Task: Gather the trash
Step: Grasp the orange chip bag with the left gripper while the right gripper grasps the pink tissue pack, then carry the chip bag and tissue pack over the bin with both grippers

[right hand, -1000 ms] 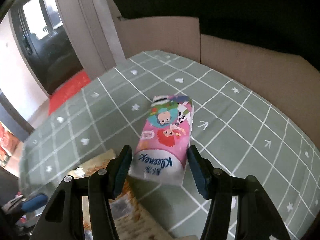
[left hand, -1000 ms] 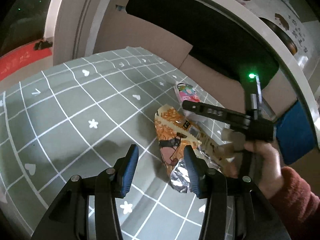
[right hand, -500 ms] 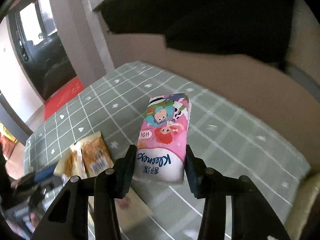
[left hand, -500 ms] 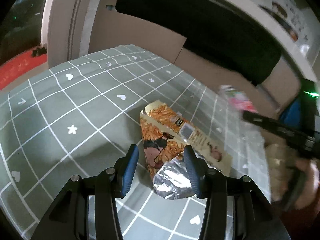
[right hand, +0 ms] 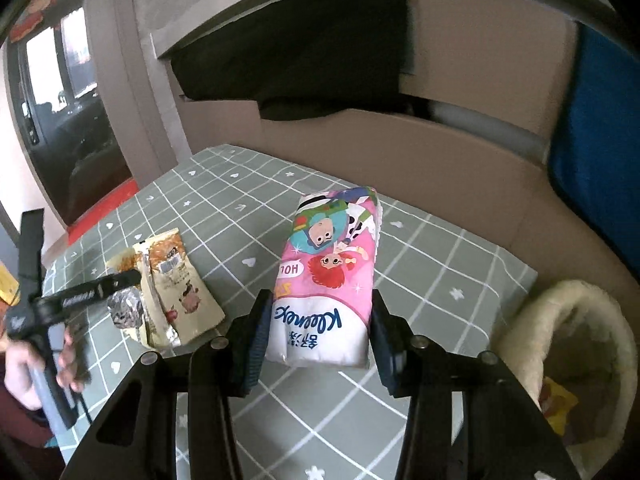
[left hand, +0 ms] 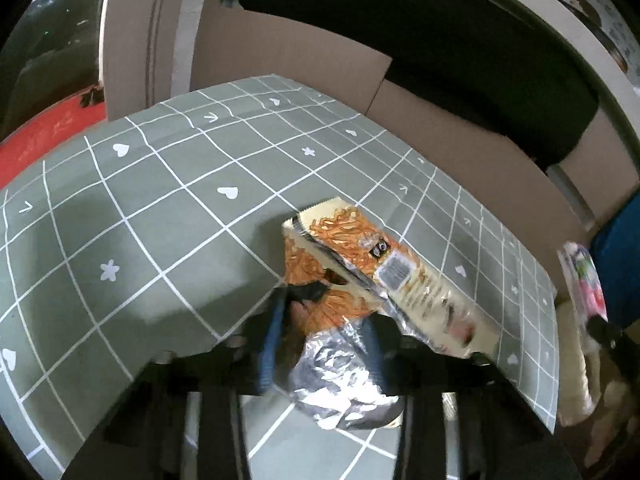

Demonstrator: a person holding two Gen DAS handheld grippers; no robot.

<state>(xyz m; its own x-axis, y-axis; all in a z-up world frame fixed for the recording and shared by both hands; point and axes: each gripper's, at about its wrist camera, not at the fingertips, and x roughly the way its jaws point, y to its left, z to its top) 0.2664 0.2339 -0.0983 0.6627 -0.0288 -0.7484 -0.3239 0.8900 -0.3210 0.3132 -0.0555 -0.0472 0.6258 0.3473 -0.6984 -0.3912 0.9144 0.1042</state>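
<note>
On the left, the left claw (left hand: 322, 344) straddles the crumpled foil end of the orange snack wrapper (left hand: 360, 276) lying on the green gridded bench (left hand: 160, 208); blur hides whether its fingers have closed, so I cannot tell. That slick foil could slip out or tear if pinched only at the edge. To the right, the right claw (right hand: 320, 336) grips the pink tissue pack (right hand: 330, 276) above the bench. The cream basket (right hand: 532, 320) sits further right; a release short of its rim would drop the pack outside.
</note>
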